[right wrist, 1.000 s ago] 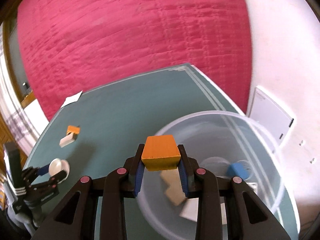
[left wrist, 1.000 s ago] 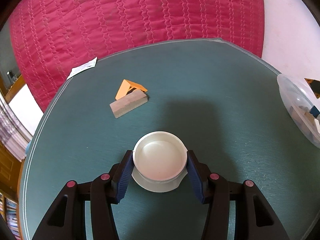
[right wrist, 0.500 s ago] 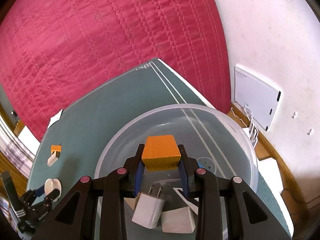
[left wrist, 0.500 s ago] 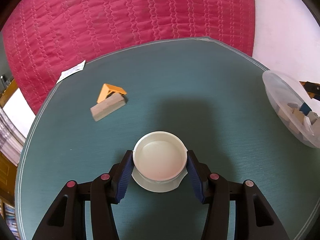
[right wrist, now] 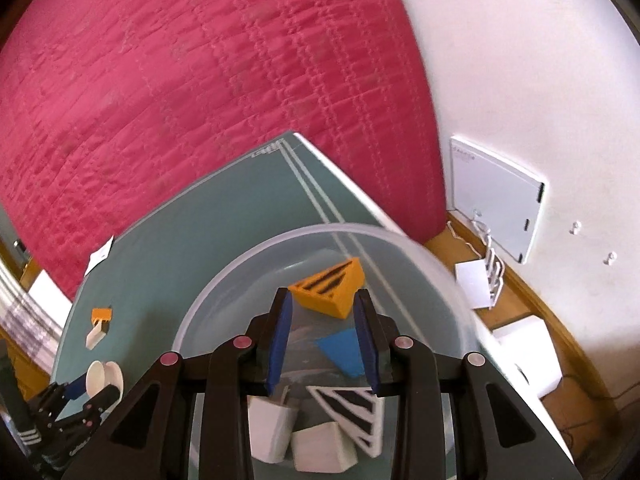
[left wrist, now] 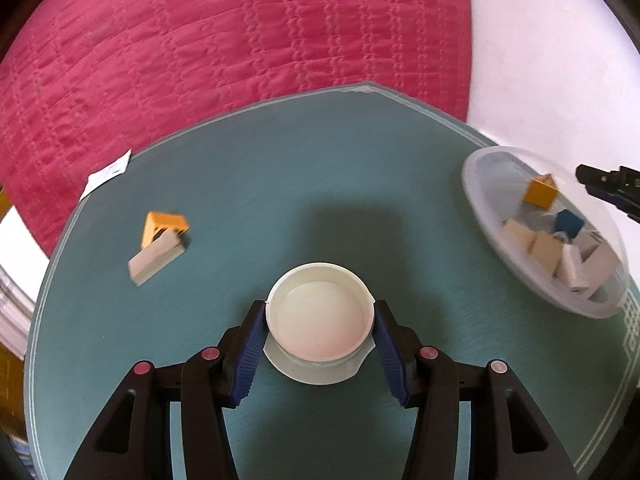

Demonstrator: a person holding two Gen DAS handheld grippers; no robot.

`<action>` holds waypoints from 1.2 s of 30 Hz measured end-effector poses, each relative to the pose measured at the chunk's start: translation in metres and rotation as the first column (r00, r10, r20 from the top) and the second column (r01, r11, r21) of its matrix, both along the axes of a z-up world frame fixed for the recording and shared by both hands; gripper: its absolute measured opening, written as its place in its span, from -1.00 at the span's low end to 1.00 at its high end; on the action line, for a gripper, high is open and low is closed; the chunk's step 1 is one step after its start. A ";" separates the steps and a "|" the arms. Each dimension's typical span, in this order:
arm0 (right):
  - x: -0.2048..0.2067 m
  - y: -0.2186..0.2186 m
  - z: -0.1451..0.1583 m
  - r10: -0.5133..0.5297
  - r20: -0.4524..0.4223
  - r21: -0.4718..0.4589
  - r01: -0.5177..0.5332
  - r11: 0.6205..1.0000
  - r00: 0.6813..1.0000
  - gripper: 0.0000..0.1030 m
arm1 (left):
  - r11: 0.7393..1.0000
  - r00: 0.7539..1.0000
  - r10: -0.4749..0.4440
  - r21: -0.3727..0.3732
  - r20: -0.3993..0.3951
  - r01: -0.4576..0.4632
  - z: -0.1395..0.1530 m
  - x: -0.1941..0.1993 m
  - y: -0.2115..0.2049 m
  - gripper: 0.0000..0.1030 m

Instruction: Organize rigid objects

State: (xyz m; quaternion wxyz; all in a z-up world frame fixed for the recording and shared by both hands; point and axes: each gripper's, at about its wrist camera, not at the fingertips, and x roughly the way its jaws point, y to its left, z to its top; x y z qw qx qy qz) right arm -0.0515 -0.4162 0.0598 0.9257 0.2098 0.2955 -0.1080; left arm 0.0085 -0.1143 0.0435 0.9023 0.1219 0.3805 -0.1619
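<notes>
Pads (left wrist: 250, 344) of blue ribbed rubber on the left gripper (left wrist: 320, 313), pressed on both sides of a shallow round white plastic cup (left wrist: 320, 320) with a flat flange under it, open side facing the camera. Held above the dark green table (left wrist: 320, 184), near its front edge. Further left on the table, an orange triangular slotted piece (left wrist: 164, 226) touching a pale rectangular block (left wrist: 156, 260); a white paper slip (left wrist: 106, 172) at the far left edge. Behind the table, a red quilted cover (left wrist: 240, 40).

Right gripper (right wrist: 322, 298) poised over a large clear plastic bowl (right wrist: 224, 300) at the table's right end, jaws slightly apart and pinching nothing. Just beyond its fingertips, an orange slotted wedge (right wrist: 326, 292), tilted, inside the bowl's outline; from the left wrist view, apart from the fingertips. Resting on the bowl's floor or not: cannot tell. Lower in the bowl, a blue block (right wrist: 344, 350), a white wedge with black stripes (right wrist: 352, 412) and two white blocks (right wrist: 320, 448).
</notes>
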 end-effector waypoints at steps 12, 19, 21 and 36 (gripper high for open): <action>-0.004 -0.009 0.001 -0.060 0.009 -0.004 0.060 0.998 0.998 -0.06 | 0.988 0.990 -0.140 -0.062 -0.003 0.140 0.024 0.004 -0.053 0.07; -0.008 -0.003 0.005 -0.051 0.030 -0.022 0.052 0.998 0.998 -0.02 | 0.971 0.976 -0.219 -0.102 -0.019 0.216 0.028 0.017 -0.086 0.07; -0.009 -0.002 0.005 -0.047 0.031 -0.021 0.048 0.999 0.998 -0.02 | 0.965 0.971 -0.239 -0.114 -0.025 0.235 0.028 0.021 -0.093 0.07; -0.010 0.006 -0.001 -0.033 0.026 -0.044 0.034 0.998 0.999 -0.02 | 0.947 0.956 -0.292 -0.141 0.004 0.290 0.020 0.031 -0.119 0.70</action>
